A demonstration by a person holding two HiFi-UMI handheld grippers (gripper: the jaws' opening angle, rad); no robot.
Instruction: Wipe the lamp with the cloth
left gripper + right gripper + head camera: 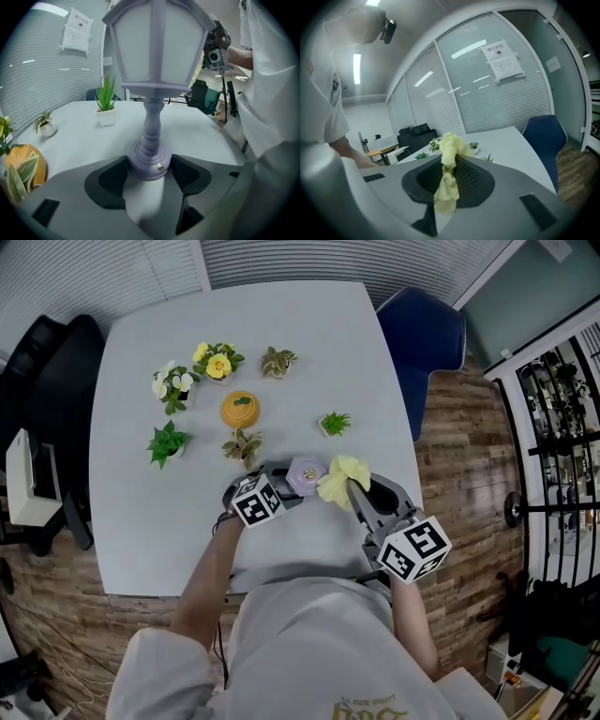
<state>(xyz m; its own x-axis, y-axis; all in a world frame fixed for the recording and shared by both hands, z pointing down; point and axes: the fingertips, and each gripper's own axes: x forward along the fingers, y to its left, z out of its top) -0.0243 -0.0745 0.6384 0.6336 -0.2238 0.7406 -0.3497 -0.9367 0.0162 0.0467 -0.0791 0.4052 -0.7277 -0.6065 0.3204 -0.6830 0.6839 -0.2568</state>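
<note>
Head view, looking steeply down: a person stood at the near edge of a pale grey table (141, 521), holding a two-jaw gripper in each hand.

A small lavender lantern-style lamp (307, 474) stood upright close to that near edge, a little right of its middle. The left gripper (292, 489) reached in from the lamp's left. In the left gripper view, the left gripper (149, 177) had its two dark pads pressed against opposite sides of the lamp (154, 70)'s round base, clamped on it, with the slim stem and frosted lantern head rising above.

The right gripper (354, 491) came in from the lamp's right. In the right gripper view, the right gripper (447, 180) had its jaws closed on a yellow cloth (449, 154), which bunched out above the tips and hung in a strip below them. In the head view the yellow cloth (339, 479) sat just beside the lamp's top, on its right; whether they touched could not be told.

Farther out toward the table's middle stood a round orange pot (241, 410) ringed by small potted plants: a yellow-flowered one (217, 362), a white-flowered one (173, 383), a leafy green one (167, 442), and a spiky green one in a white pot (334, 424). A blue chair (427, 334) stood at the table's right edge, near the far corner.
</note>
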